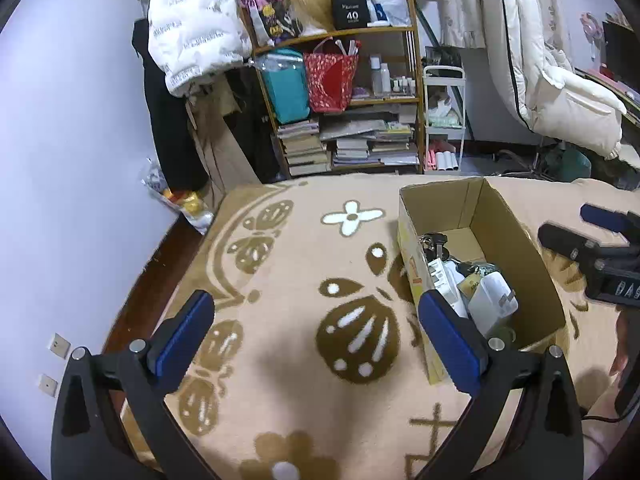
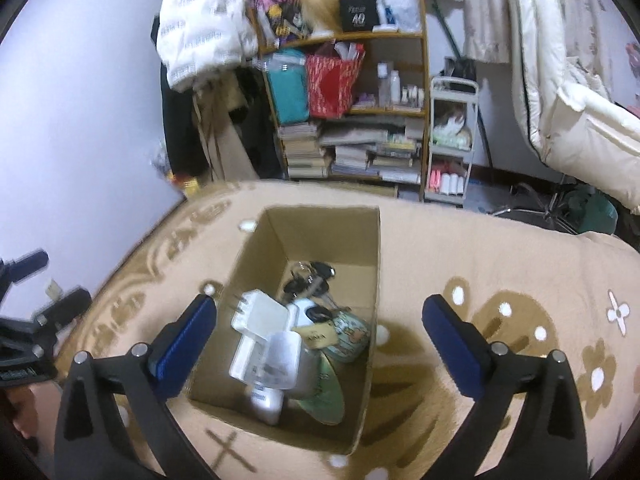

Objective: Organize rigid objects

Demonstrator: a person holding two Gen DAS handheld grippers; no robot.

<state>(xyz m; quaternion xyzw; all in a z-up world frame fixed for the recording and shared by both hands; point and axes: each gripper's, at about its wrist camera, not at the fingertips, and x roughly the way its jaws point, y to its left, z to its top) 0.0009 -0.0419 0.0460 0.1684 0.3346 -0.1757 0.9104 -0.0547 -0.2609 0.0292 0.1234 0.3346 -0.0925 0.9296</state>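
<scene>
An open cardboard box [image 1: 516, 236] [image 2: 362, 248] stands on the patterned beige blanket. Inside lie a white plug adapter [image 2: 260, 318] [image 1: 492, 300], a clear plastic container [image 2: 280, 356], a bunch of keys [image 2: 312, 276] [image 1: 434, 242], a white bottle [image 2: 266, 400] and a green patterned tin [image 2: 350, 334]. My left gripper [image 1: 316, 316] hangs open over the blanket, left of the box, its right finger by the box's near wall. My right gripper [image 2: 320, 320] is open above the box, nothing between its fingers. In the left wrist view the right gripper [image 1: 600, 240] shows at the right edge.
The blanket [image 1: 288, 264] covers a bed that ends at a wooden floor on the left [image 1: 160, 264]. Beyond it stand a cluttered wooden shelf [image 1: 340, 100] with books and bags, a small white cart [image 1: 444, 120] and hanging white coats [image 1: 192, 28]. A wall [image 1: 60, 120] runs along the left.
</scene>
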